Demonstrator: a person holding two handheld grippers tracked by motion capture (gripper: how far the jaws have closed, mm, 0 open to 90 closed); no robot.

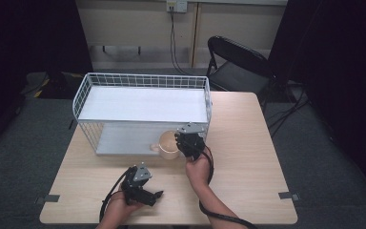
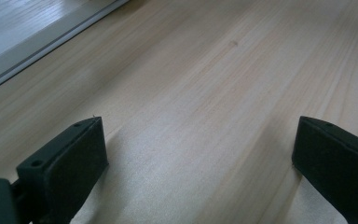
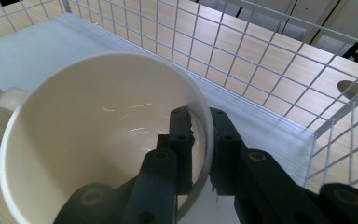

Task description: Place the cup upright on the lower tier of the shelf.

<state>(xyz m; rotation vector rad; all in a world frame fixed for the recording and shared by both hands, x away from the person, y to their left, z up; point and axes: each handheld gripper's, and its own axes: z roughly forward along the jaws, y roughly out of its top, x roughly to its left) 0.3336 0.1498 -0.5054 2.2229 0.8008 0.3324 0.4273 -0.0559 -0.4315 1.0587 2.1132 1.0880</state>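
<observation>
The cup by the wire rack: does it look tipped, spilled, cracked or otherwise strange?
Nothing stands out. The cream cup is empty, with no crack or spill to see. The right tongs pinch its wall, one jaw inside and one outside, at the front edge of the white wire rack. The left tongs are open over the table.

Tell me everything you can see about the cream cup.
The cream cup looks like glossy ceramic, round and empty, with a small handle on its left side in the high view. It stands upright at the front edge of the white wire rack's lower shelf. The right gripper clamps its rim, one jaw inside, one outside.
</observation>
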